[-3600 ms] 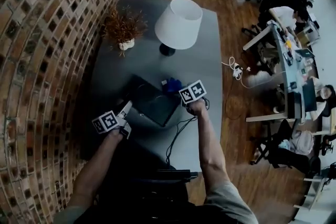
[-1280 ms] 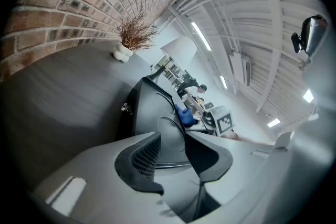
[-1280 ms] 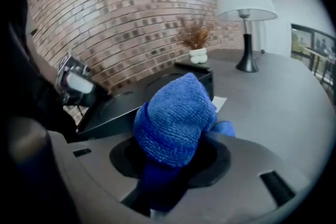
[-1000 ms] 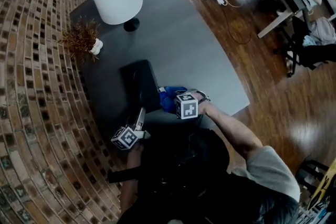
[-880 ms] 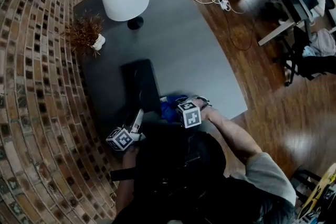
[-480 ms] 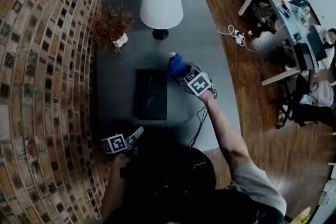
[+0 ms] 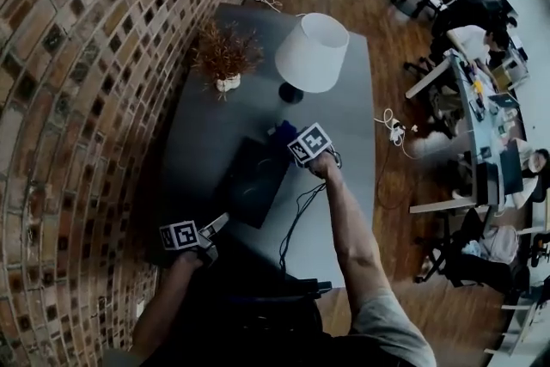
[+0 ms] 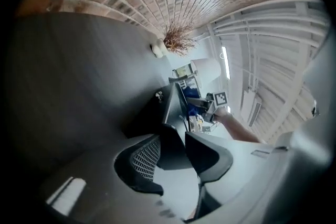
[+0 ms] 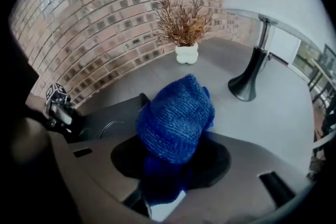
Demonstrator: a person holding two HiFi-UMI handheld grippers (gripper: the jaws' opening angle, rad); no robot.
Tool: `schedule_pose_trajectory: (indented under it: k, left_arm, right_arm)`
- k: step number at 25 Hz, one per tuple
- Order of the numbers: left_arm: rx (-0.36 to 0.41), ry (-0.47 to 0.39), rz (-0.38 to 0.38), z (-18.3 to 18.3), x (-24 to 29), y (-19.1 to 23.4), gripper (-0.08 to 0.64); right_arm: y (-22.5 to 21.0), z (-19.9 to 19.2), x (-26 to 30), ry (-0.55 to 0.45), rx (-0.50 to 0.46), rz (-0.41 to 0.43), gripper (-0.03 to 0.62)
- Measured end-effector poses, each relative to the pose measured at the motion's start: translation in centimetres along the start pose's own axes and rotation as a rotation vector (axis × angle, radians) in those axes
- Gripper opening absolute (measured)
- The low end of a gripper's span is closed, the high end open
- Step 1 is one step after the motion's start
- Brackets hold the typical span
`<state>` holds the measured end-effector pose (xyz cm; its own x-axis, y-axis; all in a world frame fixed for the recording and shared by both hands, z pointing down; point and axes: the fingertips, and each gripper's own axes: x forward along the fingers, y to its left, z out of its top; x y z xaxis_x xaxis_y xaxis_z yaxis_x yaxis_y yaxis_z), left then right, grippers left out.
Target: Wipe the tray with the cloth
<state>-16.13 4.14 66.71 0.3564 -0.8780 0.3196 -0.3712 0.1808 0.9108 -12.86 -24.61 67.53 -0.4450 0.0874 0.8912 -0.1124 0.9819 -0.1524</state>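
A black tray (image 7: pixel 249 185) lies on the grey table (image 7: pixel 344 116). My right gripper (image 7: pixel 290 136) is shut on a bunched blue knitted cloth (image 7: pixel 280 131) just above the tray's far corner, on the lamp side. Its jaws have just been closing a little on the cloth. The right gripper view shows the cloth (image 9: pixel 176 118) filling the jaws, with the tray (image 9: pixel 110 120) to their left. My left gripper (image 7: pixel 219 222) is at the tray's near corner. In the left gripper view its jaws (image 8: pixel 172 139) are shut on the tray's edge (image 8: pixel 170 105).
A white-shaded lamp (image 7: pixel 311 54) and a dried plant in a white pot (image 7: pixel 225 58) stand at the table's far end. A brick wall (image 7: pixel 86 56) runs along the left. A black cable (image 7: pixel 296 211) trails over the table's near right part.
My right gripper has carried the cloth from the tray's near end along its right side to the far corner. The left gripper has stayed by the near end, rolling somewhat.
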Motion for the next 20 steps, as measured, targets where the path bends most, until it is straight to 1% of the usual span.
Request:
schedule_pose_trajectory:
  k: [3, 6, 8, 10, 11, 12, 14, 16, 17, 19, 20]
  left_arm:
    - [0.039, -0.042, 0.027, 2.9, 0.3, 1.0, 0.152]
    - [0.093, -0.073, 0.071, 7.4, 1.7, 2.1, 0.153]
    - [0.133, -0.077, 0.088, 10.8, 3.2, 2.5, 0.163]
    - [0.172, -0.062, 0.087, 13.5, 5.0, 2.1, 0.166]
    - [0.194, -0.057, 0.086, 14.3, 6.1, 1.6, 0.171]
    - [0.225, -0.047, 0.088, 14.7, 7.0, 1.0, 0.192]
    - [0.294, -0.015, 0.1, 14.8, 8.1, -0.1, 0.199]
    - [0.326, -0.018, 0.09, 14.7, 7.6, -1.5, 0.198]
    - [0.34, -0.04, 0.077, 14.6, 6.8, -2.5, 0.189]
    - [0.394, -0.087, 0.056, 14.0, 4.6, -5.1, 0.164]
    - [0.426, -0.094, 0.049, 13.2, 3.6, -6.2, 0.158]
  right_arm:
    - [0.5, -3.3, -1.1, 0.001, 0.045, 0.055, 0.15]
    - [2.2, -7.4, -2.8, -0.038, 0.101, 0.087, 0.152]
    - [4.9, -10.0, -3.4, -0.094, 0.145, 0.093, 0.152]
    - [8.8, -12.1, -3.8, -0.157, 0.193, 0.102, 0.152]
    - [10.7, -13.1, -3.9, -0.171, 0.196, 0.112, 0.152]
    - [12.5, -14.0, -3.9, -0.174, 0.182, 0.122, 0.153]
    - [15.1, -15.8, -3.6, -0.175, 0.137, 0.125, 0.157]
    - [15.2, -17.1, -4.0, -0.189, 0.121, 0.087, 0.158]
    - [14.2, -17.4, -4.5, -0.191, 0.115, 0.041, 0.158]
    - [11.3, -17.2, -6.0, -0.19, 0.084, -0.093, 0.16]
    - [9.7, -16.4, -6.7, -0.207, 0.064, -0.156, 0.16]
